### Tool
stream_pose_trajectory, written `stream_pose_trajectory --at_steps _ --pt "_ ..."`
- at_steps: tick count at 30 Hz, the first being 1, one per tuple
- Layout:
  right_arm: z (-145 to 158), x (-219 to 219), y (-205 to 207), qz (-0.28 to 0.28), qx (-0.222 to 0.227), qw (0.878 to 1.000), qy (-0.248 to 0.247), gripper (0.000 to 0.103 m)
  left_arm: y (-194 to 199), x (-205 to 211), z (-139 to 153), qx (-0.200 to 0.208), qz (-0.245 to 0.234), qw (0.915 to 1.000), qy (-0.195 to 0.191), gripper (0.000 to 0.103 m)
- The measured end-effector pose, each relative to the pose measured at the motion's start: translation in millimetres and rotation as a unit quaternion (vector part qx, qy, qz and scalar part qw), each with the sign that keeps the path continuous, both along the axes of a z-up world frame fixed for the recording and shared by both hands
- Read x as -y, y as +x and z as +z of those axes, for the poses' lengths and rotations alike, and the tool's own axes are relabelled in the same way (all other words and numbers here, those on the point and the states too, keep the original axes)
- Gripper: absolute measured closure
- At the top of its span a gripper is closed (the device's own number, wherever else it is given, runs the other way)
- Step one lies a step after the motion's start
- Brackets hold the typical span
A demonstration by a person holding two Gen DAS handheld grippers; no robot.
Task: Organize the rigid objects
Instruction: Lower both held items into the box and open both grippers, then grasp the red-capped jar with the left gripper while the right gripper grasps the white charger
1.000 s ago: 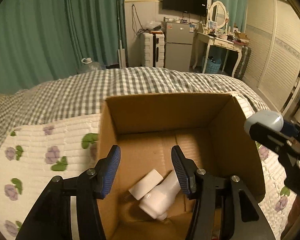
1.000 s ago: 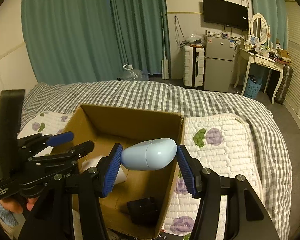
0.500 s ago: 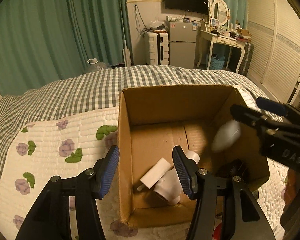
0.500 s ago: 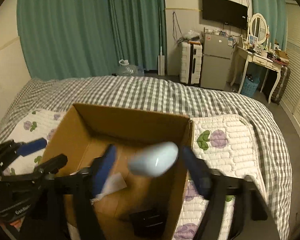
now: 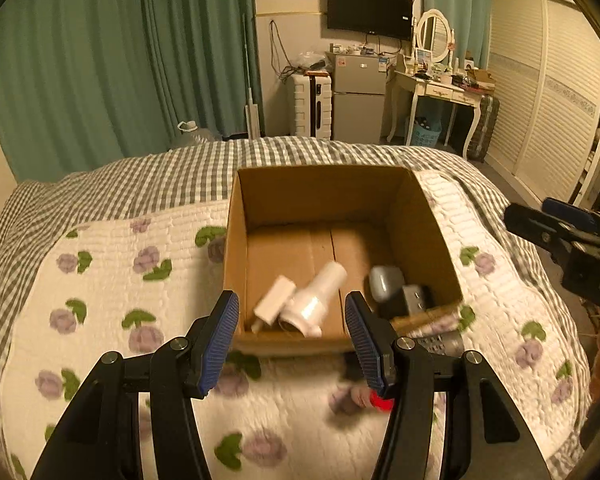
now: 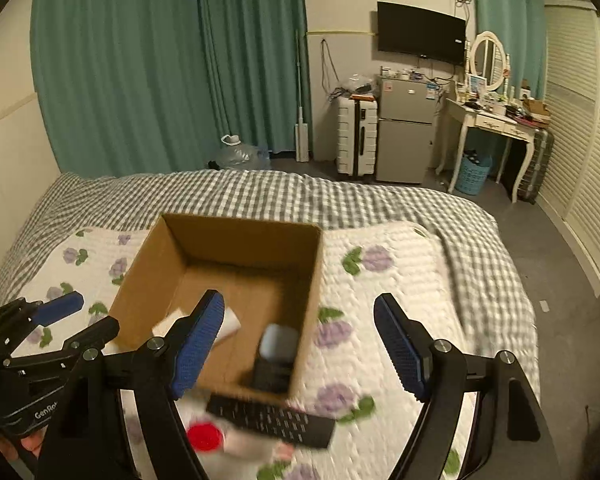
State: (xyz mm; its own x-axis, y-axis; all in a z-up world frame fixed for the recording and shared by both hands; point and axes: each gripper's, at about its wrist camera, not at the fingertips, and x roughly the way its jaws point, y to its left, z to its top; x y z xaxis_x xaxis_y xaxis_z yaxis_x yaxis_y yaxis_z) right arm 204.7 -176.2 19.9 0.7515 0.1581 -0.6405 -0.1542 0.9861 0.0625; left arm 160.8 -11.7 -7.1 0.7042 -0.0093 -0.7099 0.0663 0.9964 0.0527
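Note:
An open cardboard box [image 5: 324,184] [image 6: 236,228] stands on the bed. Inside lie a white bottle [image 5: 318,300], a white adapter [image 5: 272,304], a black item [image 6: 272,372], and a pale blue oval object [image 5: 386,282] [image 6: 278,342] on top of the black item. My left gripper [image 5: 292,340] is open and empty, in front of the box's near wall. My right gripper [image 6: 300,344] is open and empty, above the box's near right corner. A black remote [image 6: 272,420] and a red-capped item [image 6: 206,436] lie on the quilt in front of the box.
The box sits on a white flowered quilt [image 5: 100,300] over a grey checked bedspread [image 6: 260,196]. Beyond the bed are green curtains, a white suitcase [image 6: 356,132], a small fridge [image 6: 404,136] and a dressing table [image 6: 492,120]. Floor lies right of the bed.
My right gripper opened and the pale blue object fell into the box. Both grippers pulled back and up from the box.

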Motion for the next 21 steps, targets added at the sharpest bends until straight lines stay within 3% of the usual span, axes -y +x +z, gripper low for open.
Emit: stream_pose_trajectory --at_steps 6,11,17,21 --pt "-16 21 -50 -0.019 -0.014 1.0 -0.001 0.026 -34 11 -12 -0.001 -0.001 0.9998 0.018 0.045" --pt "-48 24 -74 -0.034 -0.032 0.999 -0.007 0.026 -54 18 -44 -0.015 -0.003 0.9999 0.007 0.045" --pt "-89 10 -73 -0.018 -0.045 0.998 -0.034 0.026 -57 26 -89 -0.044 -0.011 0.999 0.003 0.045" --pt "-102 8 -63 -0.015 -0.054 0.998 -0.02 0.026 -49 37 -112 -0.065 -0.028 0.9975 0.005 0.045"
